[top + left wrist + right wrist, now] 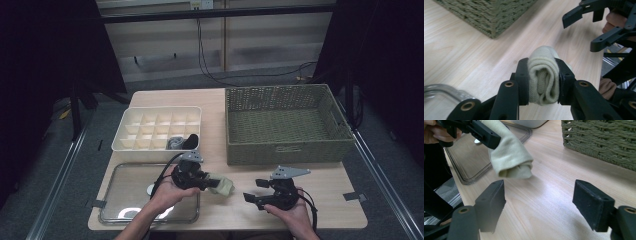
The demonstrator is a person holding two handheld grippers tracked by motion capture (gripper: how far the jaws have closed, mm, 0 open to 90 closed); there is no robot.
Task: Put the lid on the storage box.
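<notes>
The sock [544, 80], pale and rolled into a soft bundle, is clamped in the left tool [200, 179], held just above the counter [240, 210] between the tray [125, 200] and the right tool [262, 192]. In the left gripper view the knit is seen squeezed between the two jaws, so it is judged light, limp and easily compressed; nothing fragile, nothing slippery. The free end droops out past the jaws [511, 160], and a grip on the thick rolled middle is judged safer than one on the loose tail, which would unroll. The right tool is held with its jaws wide apart, empty, pointed toward the sock as if a handover or a stretch were being set up.

Room is fair here. A bare strip of counter is left open in front of both tools. The basket [287, 147] stands close behind, its woven wall a snag risk for the knit. The divided box [130, 142] sits behind the tray, dark items [182, 142] already lying in its near compartments. The near counter edge is close under the hands, so a dropped sock could be lost over it.
</notes>
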